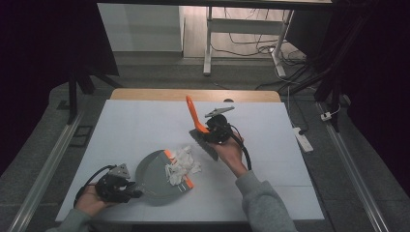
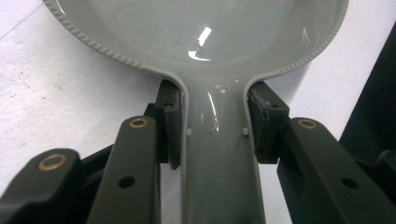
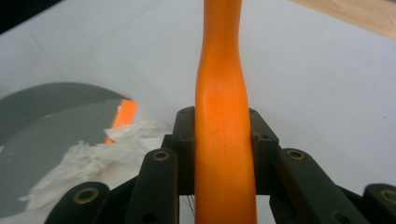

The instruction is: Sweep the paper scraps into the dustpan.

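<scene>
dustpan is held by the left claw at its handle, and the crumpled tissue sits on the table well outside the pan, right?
Not quite. The left claw does grip the dustpan by its grey handle, but the crumpled tissue is not well outside the pan: the high view shows it piled at the pan's orange-edged mouth, lying partly on the pan.

A lab or test room, not a home: beyond the grippers a white-covered table stands on grey carpet between floor rails, black curtains at both sides, loose cables and a power strip behind
</scene>
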The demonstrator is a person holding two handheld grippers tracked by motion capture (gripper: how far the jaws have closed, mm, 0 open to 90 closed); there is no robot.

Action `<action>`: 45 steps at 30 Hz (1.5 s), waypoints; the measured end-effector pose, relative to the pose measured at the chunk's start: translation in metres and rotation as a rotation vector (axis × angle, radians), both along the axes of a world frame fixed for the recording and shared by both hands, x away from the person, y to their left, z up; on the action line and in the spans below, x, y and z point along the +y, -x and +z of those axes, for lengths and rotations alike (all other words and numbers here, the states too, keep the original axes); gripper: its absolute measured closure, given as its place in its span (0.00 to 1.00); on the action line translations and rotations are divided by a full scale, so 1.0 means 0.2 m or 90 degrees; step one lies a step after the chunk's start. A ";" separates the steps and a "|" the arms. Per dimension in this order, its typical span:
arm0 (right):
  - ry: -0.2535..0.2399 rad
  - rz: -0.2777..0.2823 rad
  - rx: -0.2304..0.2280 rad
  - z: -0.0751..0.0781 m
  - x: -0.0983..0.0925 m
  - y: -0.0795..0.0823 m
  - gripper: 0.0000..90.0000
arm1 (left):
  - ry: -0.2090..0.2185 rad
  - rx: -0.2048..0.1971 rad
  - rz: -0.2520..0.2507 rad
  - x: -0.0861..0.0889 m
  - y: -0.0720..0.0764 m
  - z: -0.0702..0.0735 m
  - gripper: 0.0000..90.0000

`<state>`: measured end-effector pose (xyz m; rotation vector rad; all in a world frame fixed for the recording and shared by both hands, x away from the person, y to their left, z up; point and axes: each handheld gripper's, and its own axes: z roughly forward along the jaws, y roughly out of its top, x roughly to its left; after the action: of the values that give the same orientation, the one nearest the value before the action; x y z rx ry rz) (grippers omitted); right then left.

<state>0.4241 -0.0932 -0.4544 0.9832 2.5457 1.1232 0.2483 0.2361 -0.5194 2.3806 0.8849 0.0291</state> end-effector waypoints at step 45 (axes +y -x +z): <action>0.035 0.110 0.047 -0.15 0.37 0.15 0.78 | -0.002 -0.001 -0.002 -0.01 0.00 0.00 0.68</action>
<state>0.3948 -0.0201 -0.4837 0.8204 2.7500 1.0701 0.2489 0.2346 -0.5192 2.3849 0.8808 0.0303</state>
